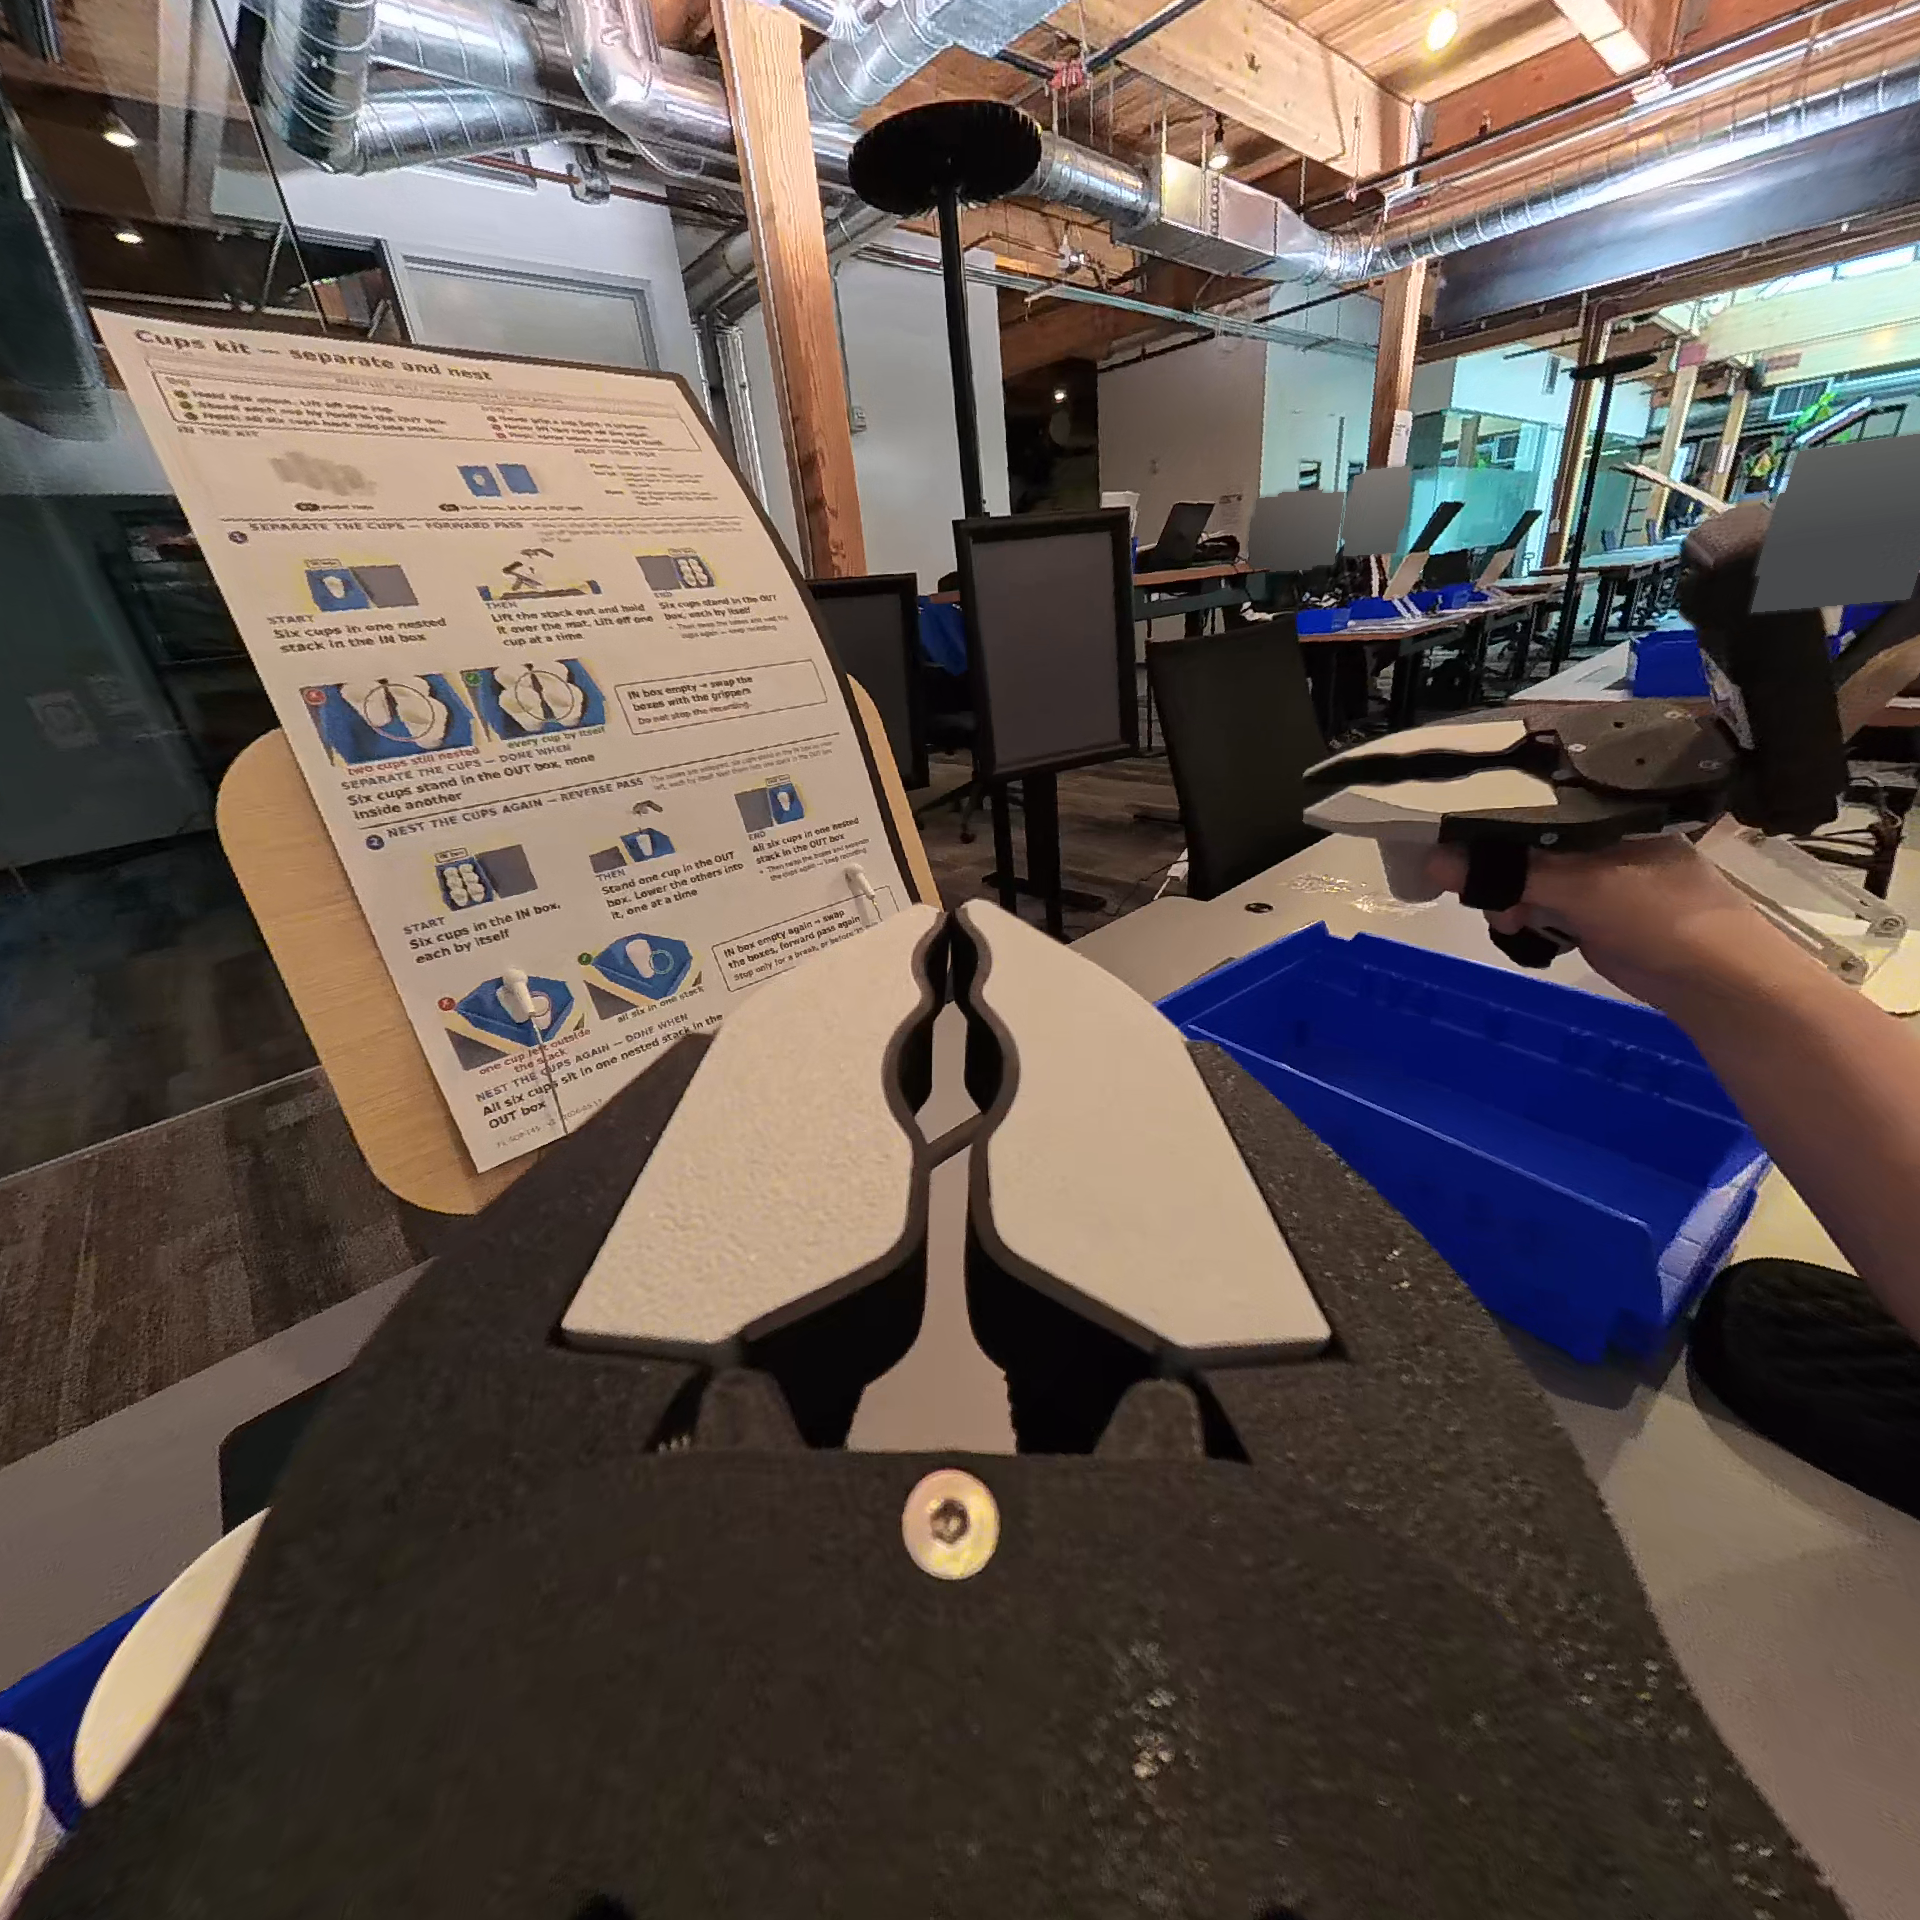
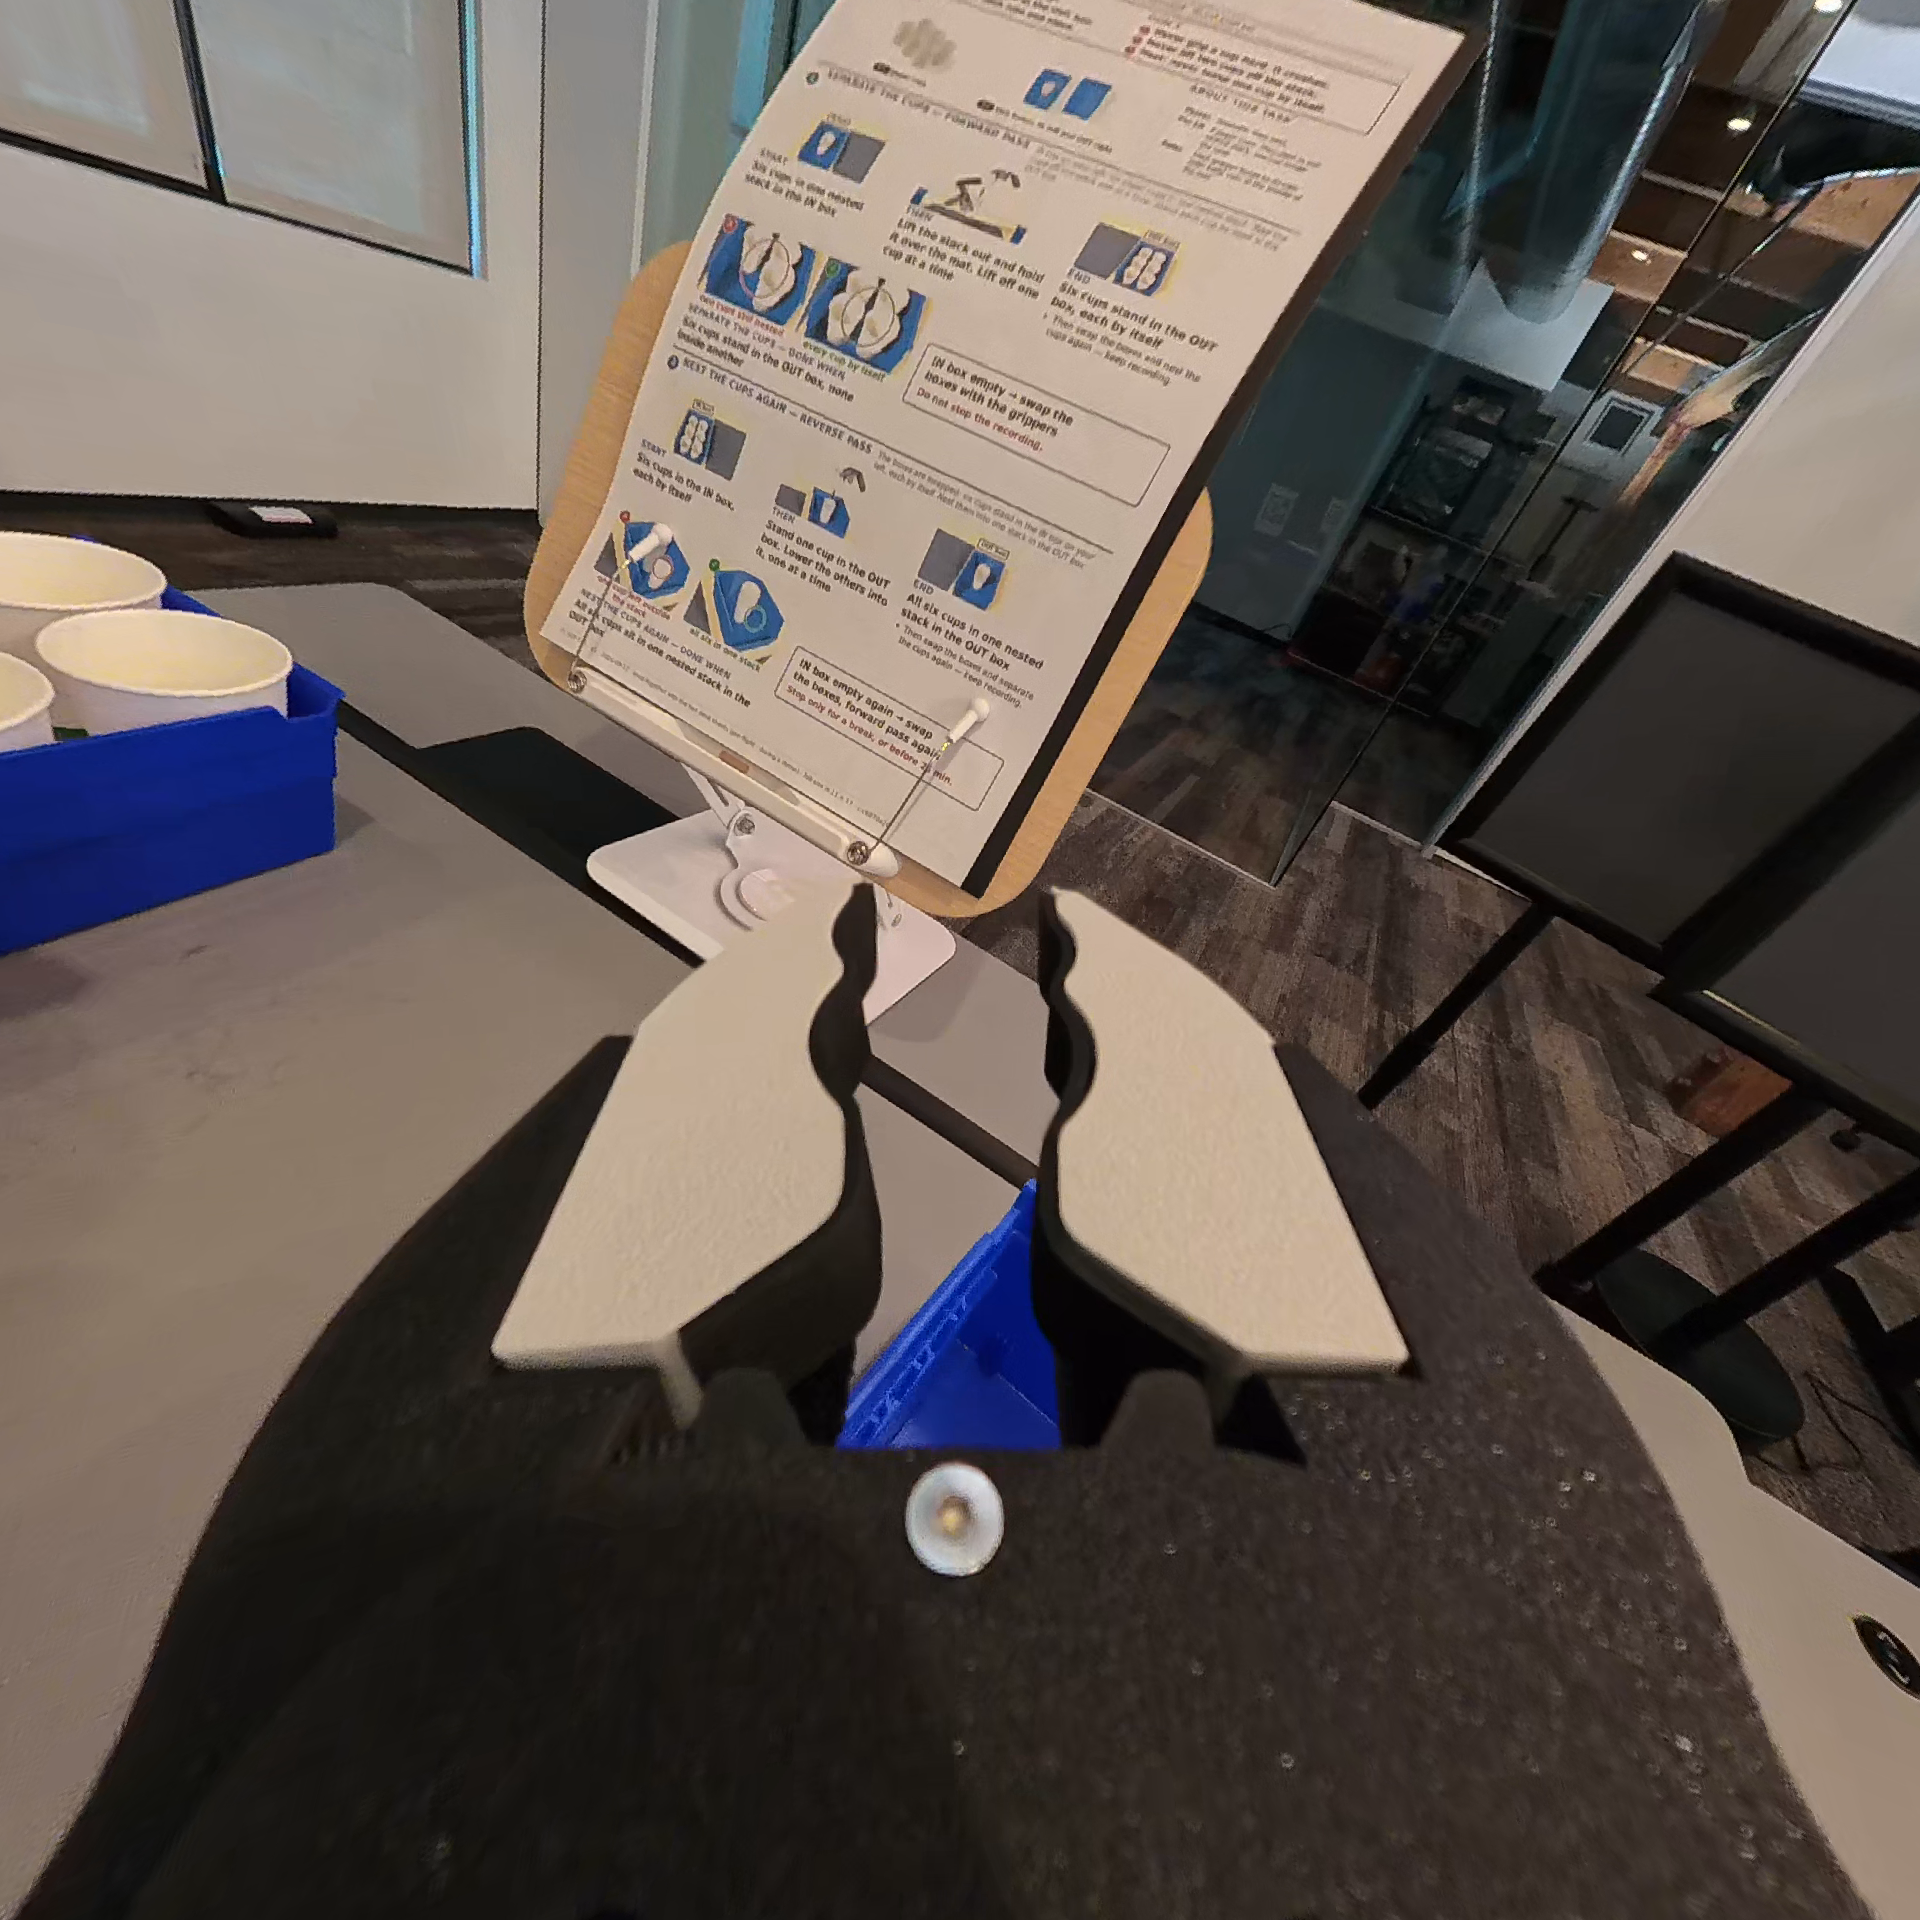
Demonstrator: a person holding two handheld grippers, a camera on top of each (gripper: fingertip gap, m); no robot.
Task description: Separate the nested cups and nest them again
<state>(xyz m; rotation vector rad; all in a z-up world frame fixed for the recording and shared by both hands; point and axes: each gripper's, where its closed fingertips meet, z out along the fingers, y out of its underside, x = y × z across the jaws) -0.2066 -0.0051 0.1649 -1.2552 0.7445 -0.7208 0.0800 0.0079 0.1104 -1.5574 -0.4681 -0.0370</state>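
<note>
Your left gripper (image 1: pixel 951 914) hangs closed and empty above the table, while your right gripper (image 2: pixel 951 909) is partly parted, holding nothing, over the empty blue plastic bin (image 1: pixel 1455 1122). The white paper cups (image 2: pixel 156 665) stand singly in the other blue plastic bin (image 2: pixel 166 800), well off to the left. Pinch hard and a thin wall may crumple; clip a neighbouring rim on the reach in, and cups could topple.
</note>
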